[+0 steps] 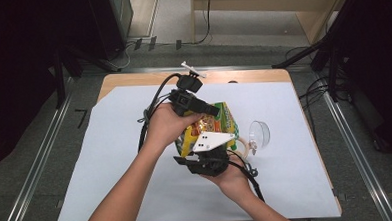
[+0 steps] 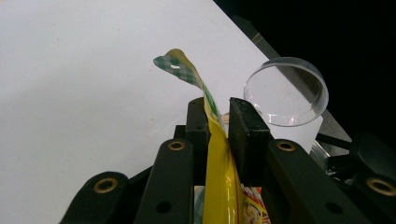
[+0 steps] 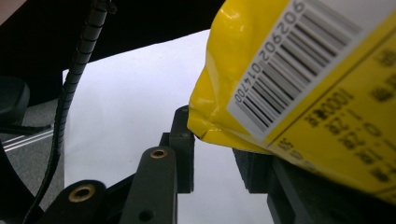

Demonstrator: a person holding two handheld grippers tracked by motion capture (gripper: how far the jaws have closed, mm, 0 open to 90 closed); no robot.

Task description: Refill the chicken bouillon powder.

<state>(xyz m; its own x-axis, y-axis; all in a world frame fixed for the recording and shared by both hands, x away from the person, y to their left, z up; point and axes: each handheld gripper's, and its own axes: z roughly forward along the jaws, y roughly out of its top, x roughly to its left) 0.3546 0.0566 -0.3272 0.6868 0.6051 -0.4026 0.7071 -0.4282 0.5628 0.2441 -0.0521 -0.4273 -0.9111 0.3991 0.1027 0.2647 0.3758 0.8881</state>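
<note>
Both grippers hold the yellow snack bag above the white sheet on the table. Left gripper has its jaws pinched on the bag's thin sealed edge, which rises between them and curls over. Right gripper grips the bag's lower corner by the barcode; the bag hides the right-hand jaw. A clear plastic cup lies on its side just beside the bag.

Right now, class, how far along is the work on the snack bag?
Done: both grippers hold the snack bag above the white sheet. In hand: the left gripper pinches its top seal, the right gripper its other edge. Left: the seal looks untorn, and the clear cup looks empty.
</note>
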